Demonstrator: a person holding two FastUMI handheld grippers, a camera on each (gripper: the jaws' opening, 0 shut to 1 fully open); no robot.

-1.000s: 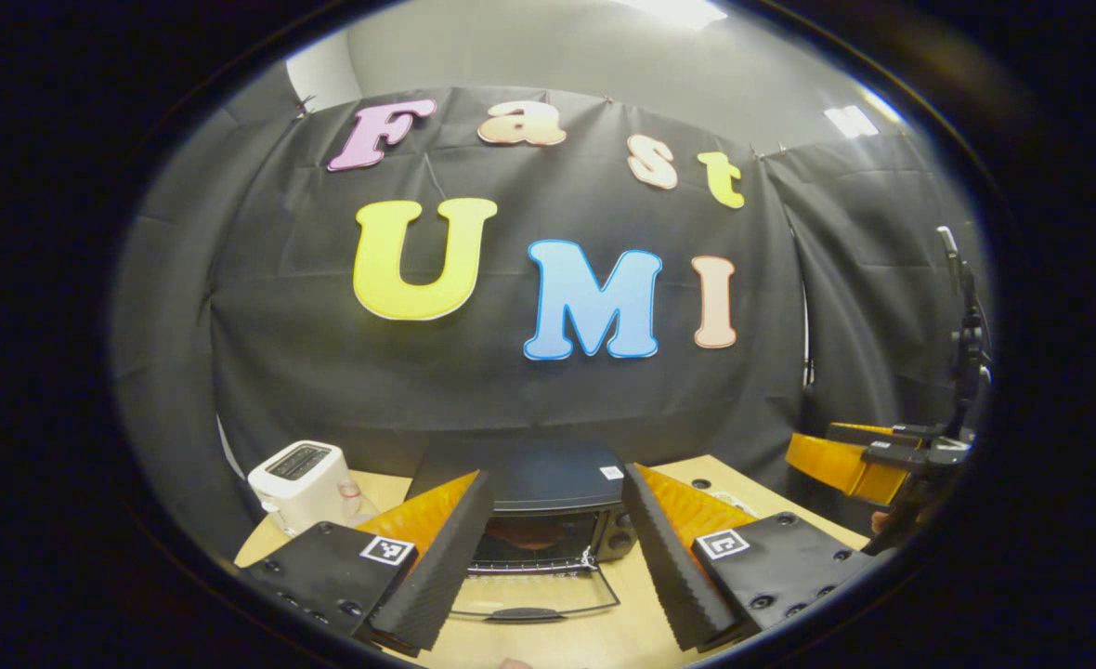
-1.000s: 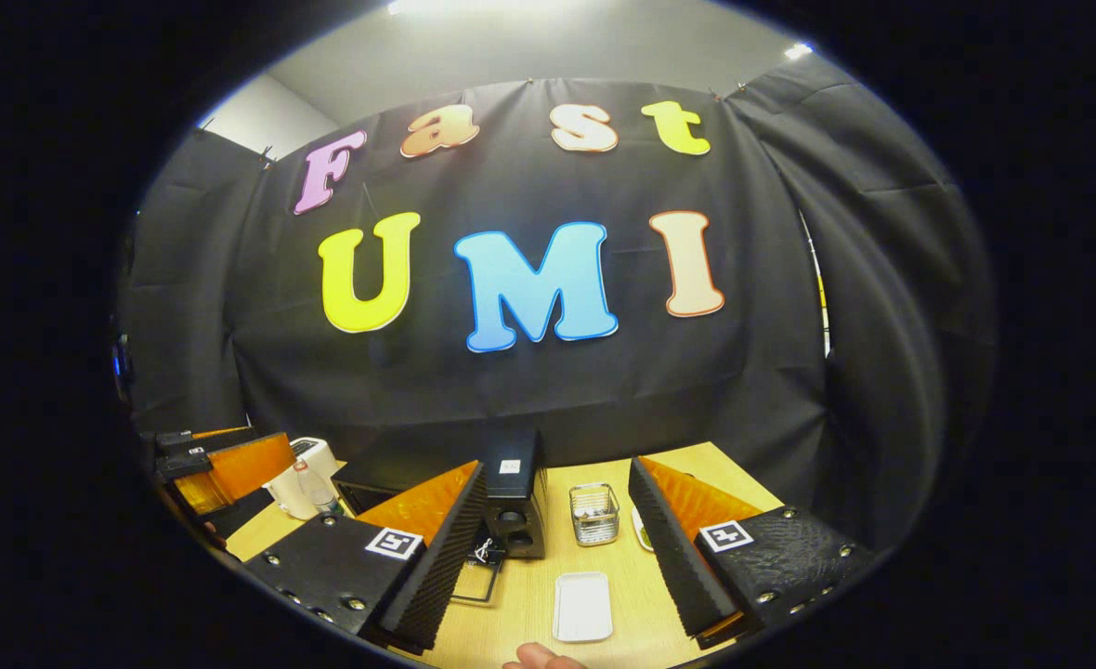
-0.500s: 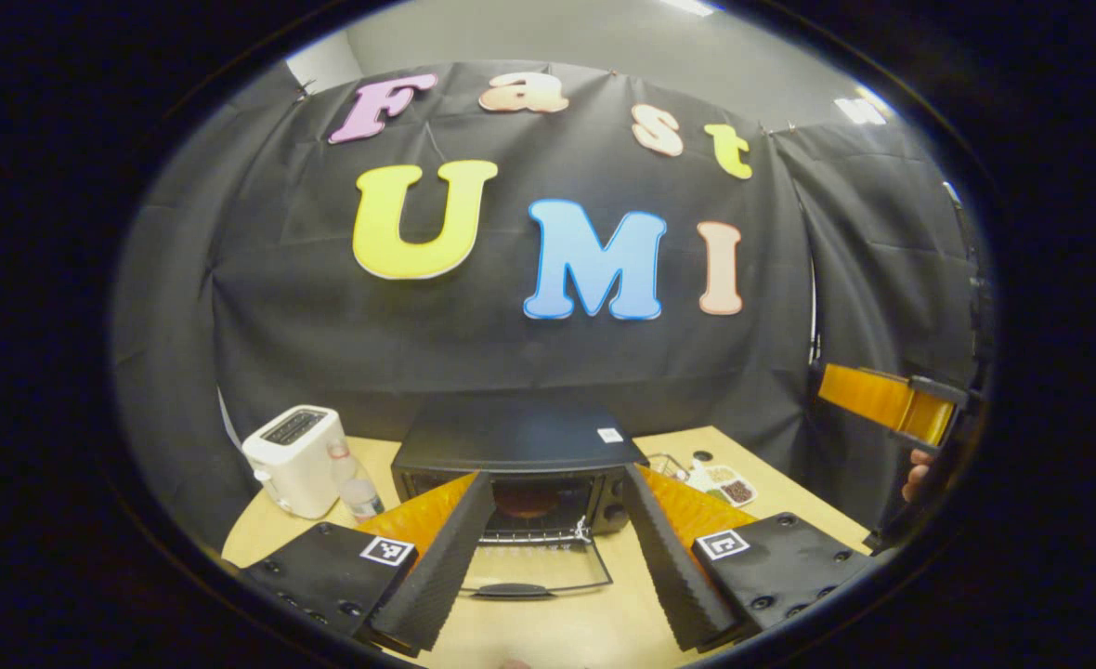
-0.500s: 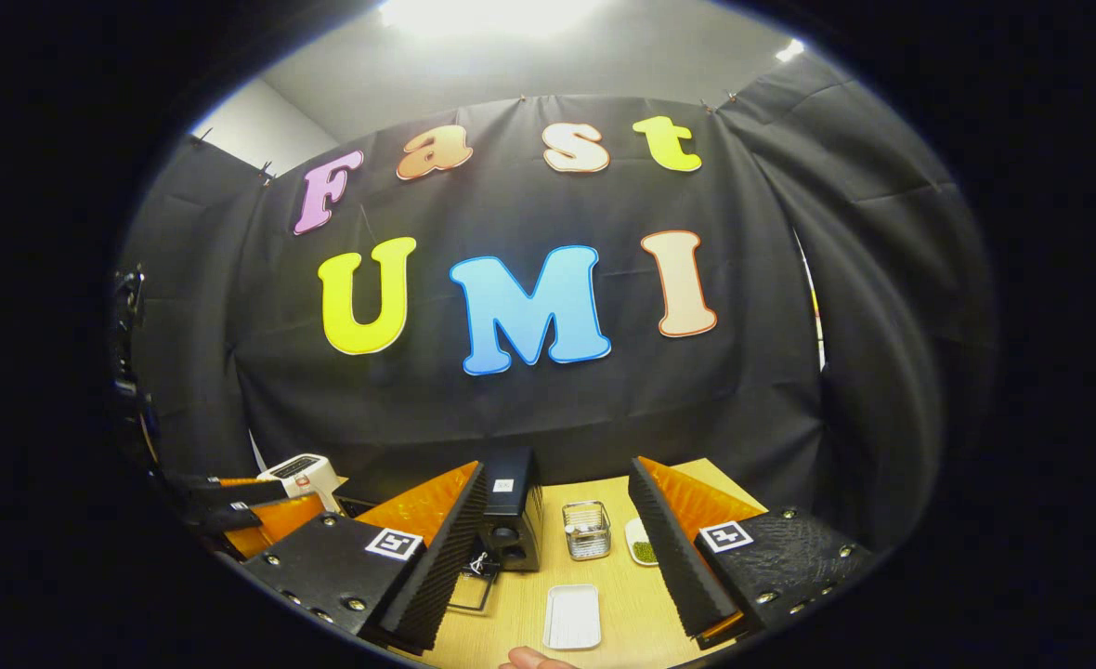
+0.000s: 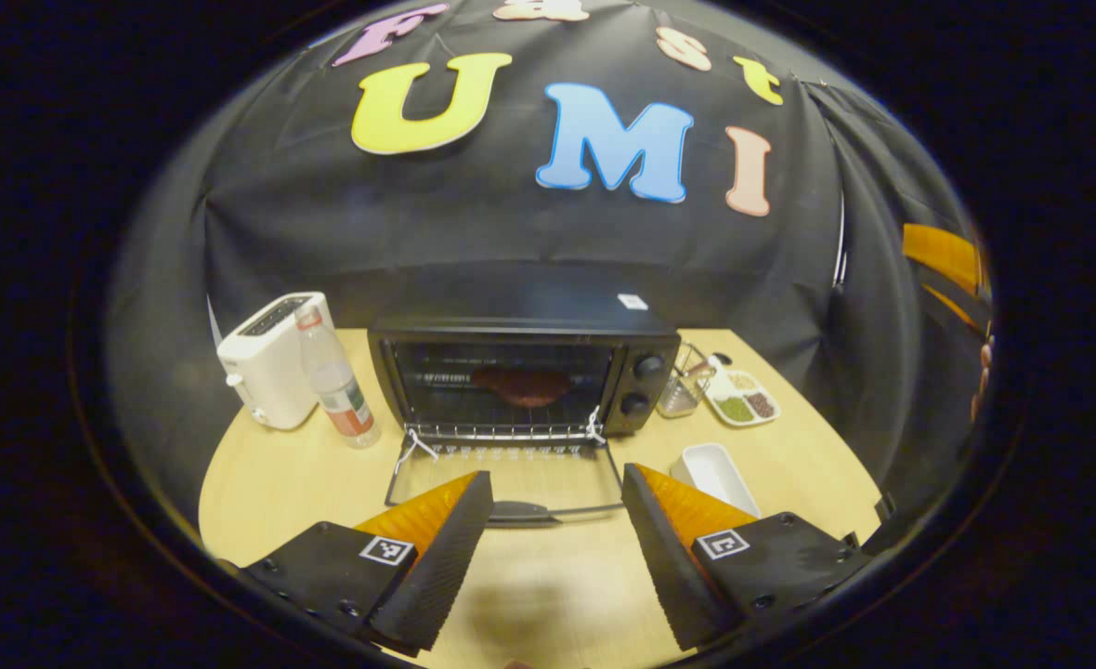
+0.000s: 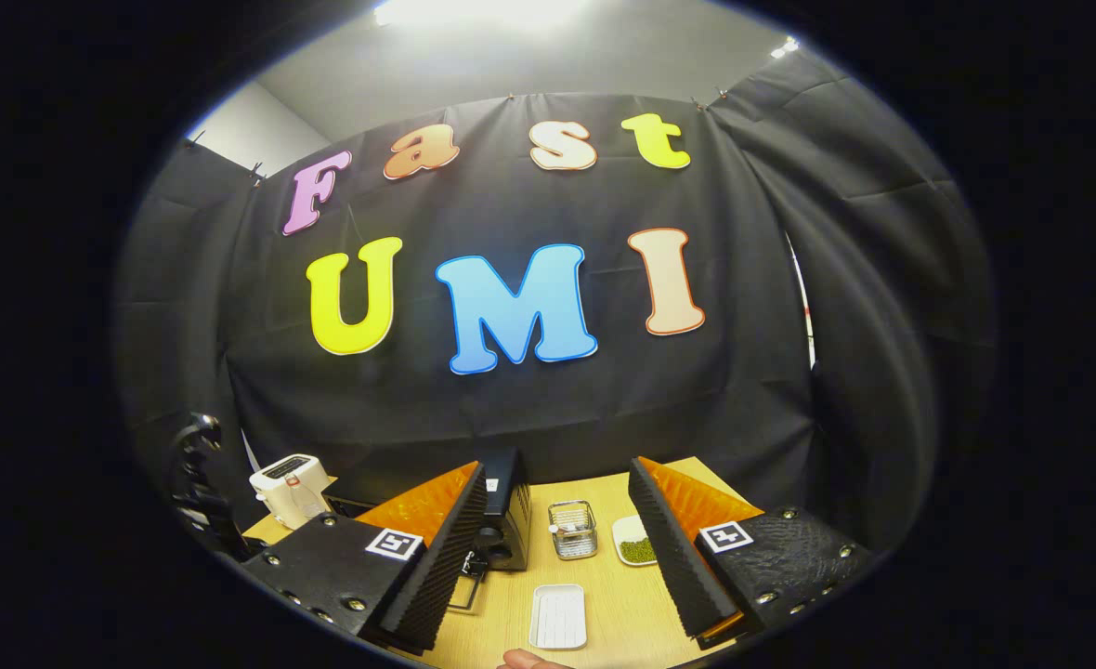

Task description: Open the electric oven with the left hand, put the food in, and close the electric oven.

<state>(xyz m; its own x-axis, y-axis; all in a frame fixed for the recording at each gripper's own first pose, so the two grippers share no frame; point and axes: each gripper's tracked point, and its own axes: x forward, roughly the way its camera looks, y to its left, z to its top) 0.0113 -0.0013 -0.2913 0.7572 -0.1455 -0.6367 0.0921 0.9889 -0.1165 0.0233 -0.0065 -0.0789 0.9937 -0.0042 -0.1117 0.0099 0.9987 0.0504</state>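
Two of the three steps look done: the electric oven (image 5: 522, 372) stands at the back edge of the round wooden table (image 5: 269, 474) with its glass door (image 5: 508, 481) folded down flat toward the front edge, and a reddish-brown piece of food (image 5: 522, 386) sits inside on the rack. By my reading only the closing is left. The left gripper (image 5: 555, 544) hovers spread wide and empty just before the door's handle (image 5: 520, 510); the right gripper (image 6: 557, 557) is likewise open and holding nothing. Black cloth walls the booth. Toward the table's left edge stand a white toaster (image 5: 272, 358) and a clear bottle (image 5: 334, 381); toward the right edge, a wire basket (image 5: 683, 390), a sectioned dish (image 5: 743, 400) and a white tray (image 5: 715, 472).
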